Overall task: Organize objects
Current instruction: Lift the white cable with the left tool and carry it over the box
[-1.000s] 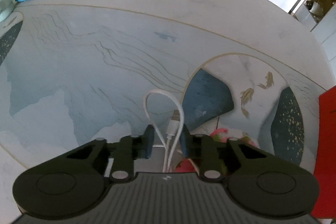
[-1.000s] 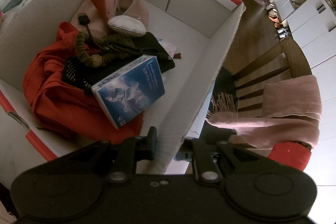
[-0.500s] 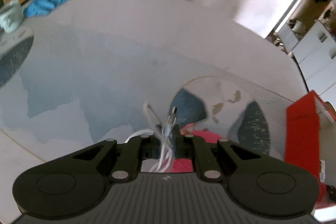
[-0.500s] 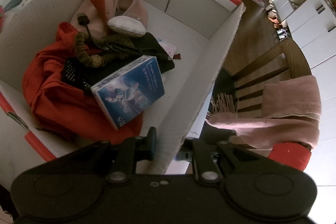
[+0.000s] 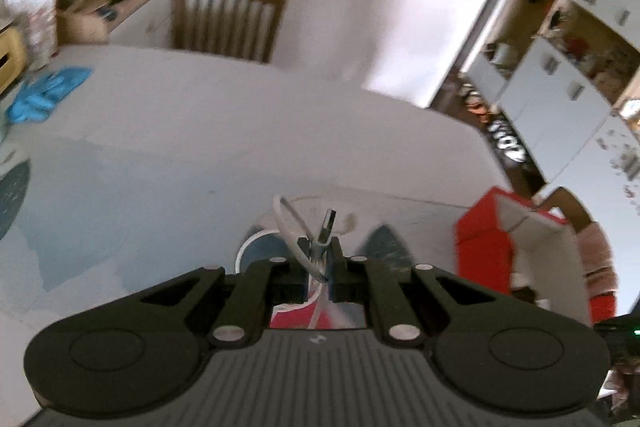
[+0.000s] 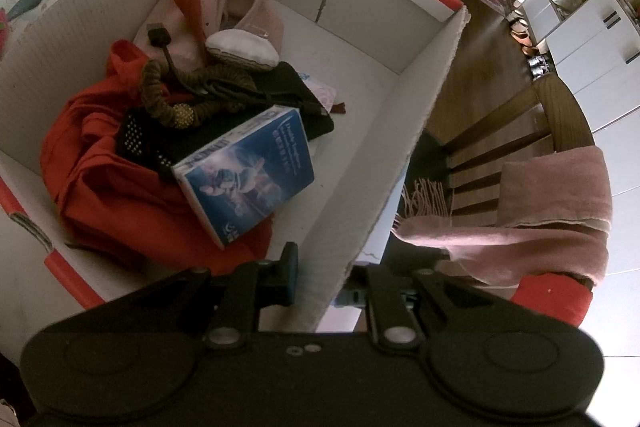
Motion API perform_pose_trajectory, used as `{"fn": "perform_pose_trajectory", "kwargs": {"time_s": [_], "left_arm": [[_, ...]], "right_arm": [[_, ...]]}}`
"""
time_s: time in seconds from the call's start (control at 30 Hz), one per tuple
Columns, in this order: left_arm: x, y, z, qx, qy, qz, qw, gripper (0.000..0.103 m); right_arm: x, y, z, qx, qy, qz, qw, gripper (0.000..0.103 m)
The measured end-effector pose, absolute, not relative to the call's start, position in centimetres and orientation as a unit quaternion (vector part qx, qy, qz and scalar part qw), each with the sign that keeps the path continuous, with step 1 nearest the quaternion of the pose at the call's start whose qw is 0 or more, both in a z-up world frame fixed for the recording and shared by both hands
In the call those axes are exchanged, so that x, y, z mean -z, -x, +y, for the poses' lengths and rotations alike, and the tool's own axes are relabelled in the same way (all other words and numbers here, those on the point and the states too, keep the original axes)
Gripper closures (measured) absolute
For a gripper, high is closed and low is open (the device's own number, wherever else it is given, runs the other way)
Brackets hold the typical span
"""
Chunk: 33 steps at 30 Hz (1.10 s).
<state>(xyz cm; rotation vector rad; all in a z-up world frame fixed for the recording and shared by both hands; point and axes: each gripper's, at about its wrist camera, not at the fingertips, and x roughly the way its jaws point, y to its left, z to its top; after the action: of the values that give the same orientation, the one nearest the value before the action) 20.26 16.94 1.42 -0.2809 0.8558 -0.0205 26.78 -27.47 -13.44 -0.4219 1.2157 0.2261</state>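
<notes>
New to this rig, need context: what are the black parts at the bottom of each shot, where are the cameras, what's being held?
No robot arm here: a person carries a two-finger gripper in each hand, and each has a fisheye camera looking out along its fingers. The black shapes are those grippers.

Left wrist view: the left gripper has its jaws shut on a white cable, plug sticking up, above a patterned table. Blue gloves lie far left; this picture is blurred.

Right wrist view: the right gripper pinches the wall of a red and white box. Inside lie red cloth, a blue carton and a pink slipper.
</notes>
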Motion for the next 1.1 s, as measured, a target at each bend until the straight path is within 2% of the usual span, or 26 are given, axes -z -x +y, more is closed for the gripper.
{"fn": "perform_pose_trajectory", "kwargs": {"time_s": [0.7, 0.93, 1.1], "left_arm": [[-5.3, -25.8, -3.0, 0.259, 0.056, 0.402, 0.876, 0.096], [-4.4, -27.6, -9.1, 0.308, 0.02, 0.401, 0.862, 0.096], [-2.5, -29.2, -13.6, 0.321, -0.046, 0.398, 0.858, 0.096]], "right_arm": [[13.4, -26.8, -27.9, -0.109, 0.184, 0.563, 0.798, 0.091], [13.5, -26.8, -28.0, -0.11, 0.183, 0.561, 0.8, 0.091], [13.5, -26.7, -28.0, -0.112, 0.183, 0.56, 0.8, 0.091]]}}
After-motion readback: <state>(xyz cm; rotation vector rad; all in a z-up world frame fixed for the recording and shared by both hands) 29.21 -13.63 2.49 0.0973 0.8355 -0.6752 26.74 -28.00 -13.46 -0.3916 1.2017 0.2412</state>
